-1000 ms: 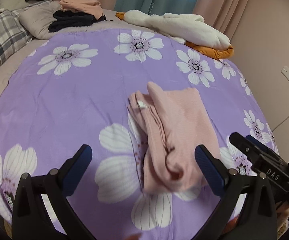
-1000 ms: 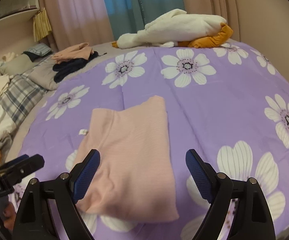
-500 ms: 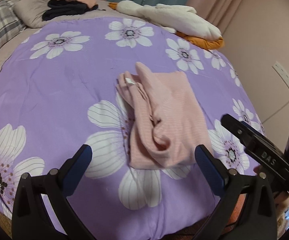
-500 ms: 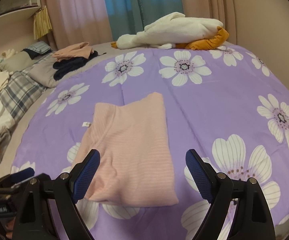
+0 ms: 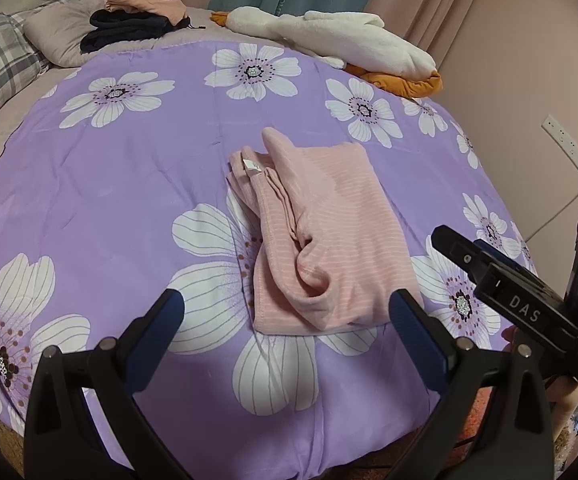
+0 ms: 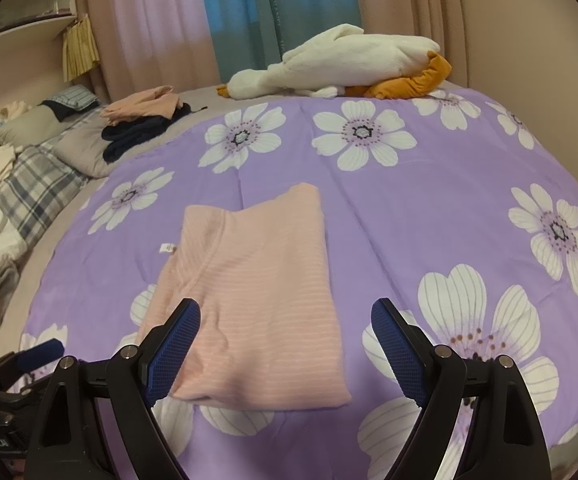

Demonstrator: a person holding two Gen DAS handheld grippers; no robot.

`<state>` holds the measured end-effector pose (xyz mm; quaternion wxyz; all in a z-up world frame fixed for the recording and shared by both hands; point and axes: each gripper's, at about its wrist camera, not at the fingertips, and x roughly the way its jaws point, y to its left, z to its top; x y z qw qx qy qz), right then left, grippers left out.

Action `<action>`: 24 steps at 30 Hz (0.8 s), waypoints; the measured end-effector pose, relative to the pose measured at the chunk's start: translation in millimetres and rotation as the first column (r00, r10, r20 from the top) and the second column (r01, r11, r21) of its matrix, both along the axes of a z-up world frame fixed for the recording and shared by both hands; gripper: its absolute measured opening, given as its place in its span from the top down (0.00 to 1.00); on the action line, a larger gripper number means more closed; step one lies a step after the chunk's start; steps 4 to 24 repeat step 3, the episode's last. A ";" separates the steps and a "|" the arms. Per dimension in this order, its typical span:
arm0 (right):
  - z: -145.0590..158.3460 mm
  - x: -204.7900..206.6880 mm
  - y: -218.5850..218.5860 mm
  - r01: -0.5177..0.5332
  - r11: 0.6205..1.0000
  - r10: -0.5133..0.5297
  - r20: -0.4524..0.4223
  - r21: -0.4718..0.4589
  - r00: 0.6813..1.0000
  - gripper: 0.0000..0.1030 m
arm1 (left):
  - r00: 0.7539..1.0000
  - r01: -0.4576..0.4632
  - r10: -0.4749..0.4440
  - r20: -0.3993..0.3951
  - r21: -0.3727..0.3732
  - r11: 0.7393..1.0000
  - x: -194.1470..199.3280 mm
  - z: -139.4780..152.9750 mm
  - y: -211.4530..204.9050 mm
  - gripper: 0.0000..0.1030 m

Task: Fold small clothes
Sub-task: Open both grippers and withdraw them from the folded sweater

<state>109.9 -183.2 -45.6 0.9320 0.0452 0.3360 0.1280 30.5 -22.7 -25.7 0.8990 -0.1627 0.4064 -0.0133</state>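
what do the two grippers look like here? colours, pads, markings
Both alike: black plastic frames, each finger an angled arm with silver rivets and a blue textured pad at the tip. Left gripper; right gripper. Seen from the left wrist, the right gripper's body carries white "DAS" lettering and a green light. No sleeves visible.

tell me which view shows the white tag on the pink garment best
The left wrist view: the tag faces the camera near the far left corner of the pink garment. In the right wrist view the tag only peeks out at the garment's left edge.
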 end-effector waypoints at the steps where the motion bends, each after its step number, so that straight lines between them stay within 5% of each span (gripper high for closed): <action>1: -0.3 0.0 0.1 -0.001 1.000 0.001 -0.001 -0.001 1.000 0.16 | 1.000 -0.001 0.001 0.001 -0.002 1.000 -0.6 0.6 0.5 0.01; 24: -0.9 -0.1 0.4 0.000 1.000 0.000 -0.003 -0.001 1.000 0.16 | 1.000 -0.003 0.003 0.004 -0.003 1.000 -1.5 2.2 1.4 0.01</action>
